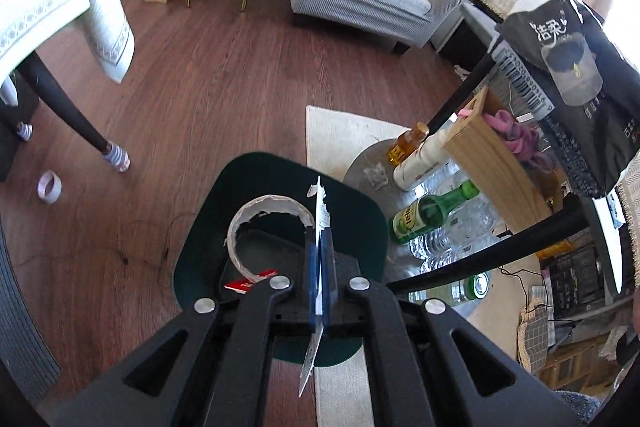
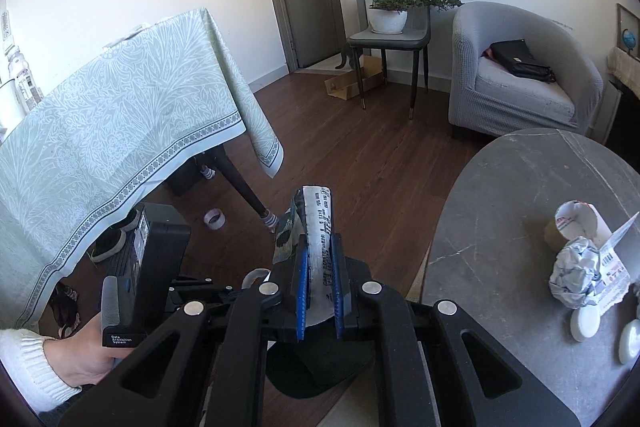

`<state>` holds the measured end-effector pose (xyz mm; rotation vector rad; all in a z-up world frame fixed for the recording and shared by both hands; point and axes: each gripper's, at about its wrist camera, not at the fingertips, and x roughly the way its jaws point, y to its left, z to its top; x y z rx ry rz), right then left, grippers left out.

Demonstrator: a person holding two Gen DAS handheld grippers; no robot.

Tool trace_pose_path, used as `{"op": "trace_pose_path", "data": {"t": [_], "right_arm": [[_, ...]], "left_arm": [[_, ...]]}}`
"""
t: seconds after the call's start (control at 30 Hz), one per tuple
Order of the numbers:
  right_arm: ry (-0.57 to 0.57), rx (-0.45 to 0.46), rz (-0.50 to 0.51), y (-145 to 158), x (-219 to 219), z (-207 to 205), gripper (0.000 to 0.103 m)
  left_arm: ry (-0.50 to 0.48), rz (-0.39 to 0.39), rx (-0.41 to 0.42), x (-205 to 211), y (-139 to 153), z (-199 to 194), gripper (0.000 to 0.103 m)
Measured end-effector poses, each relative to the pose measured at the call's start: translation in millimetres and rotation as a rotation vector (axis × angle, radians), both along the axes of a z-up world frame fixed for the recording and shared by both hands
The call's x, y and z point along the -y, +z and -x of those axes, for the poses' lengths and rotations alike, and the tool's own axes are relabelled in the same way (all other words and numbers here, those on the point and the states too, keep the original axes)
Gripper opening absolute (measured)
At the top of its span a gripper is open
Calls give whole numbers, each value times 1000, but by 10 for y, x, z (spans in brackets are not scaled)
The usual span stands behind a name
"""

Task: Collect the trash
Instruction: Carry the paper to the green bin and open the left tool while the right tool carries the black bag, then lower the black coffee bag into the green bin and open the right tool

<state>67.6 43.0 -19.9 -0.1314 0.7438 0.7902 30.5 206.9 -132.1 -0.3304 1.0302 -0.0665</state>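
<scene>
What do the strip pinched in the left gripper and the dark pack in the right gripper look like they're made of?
The curled strip held by the left gripper looks like thin cardboard or paper: matte grey-white with torn, fuzzy edges. The dark pack in the right gripper looks like soft printed plastic film: glossy, crinkled, with a barcode.
</scene>
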Motion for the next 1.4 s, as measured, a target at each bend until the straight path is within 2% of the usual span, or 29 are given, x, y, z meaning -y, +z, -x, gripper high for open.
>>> {"op": "trace_pose_path", "data": {"t": [0.03, 0.1, 0.13, 0.43, 0.9, 1.2, 1.4], "right_arm": [[3, -6, 8, -32, -26, 2, 10], [8, -18, 28, -98, -101, -8, 10], [10, -23, 37, -127, -137, -12, 10], [30, -60, 100, -361, -409, -42, 10], [56, -118, 208, -778, -797, -50, 10], [67, -220, 290, -1238, -1005, -122, 10], [63, -277, 368, -1566, -1099, -99, 10]], "left_arm": [[1, 1, -3, -25, -22, -5, 18], [5, -3, 6, -69, -36, 7, 33], [7, -8, 8, -89, -31, 11, 34], [53, -22, 66, -326, 192, 139, 34], [92, -46, 187, -534, 713, 398, 34], [68, -21, 250, -467, 954, 481, 18], [41, -15, 283, -379, 1105, 523, 16]]}}
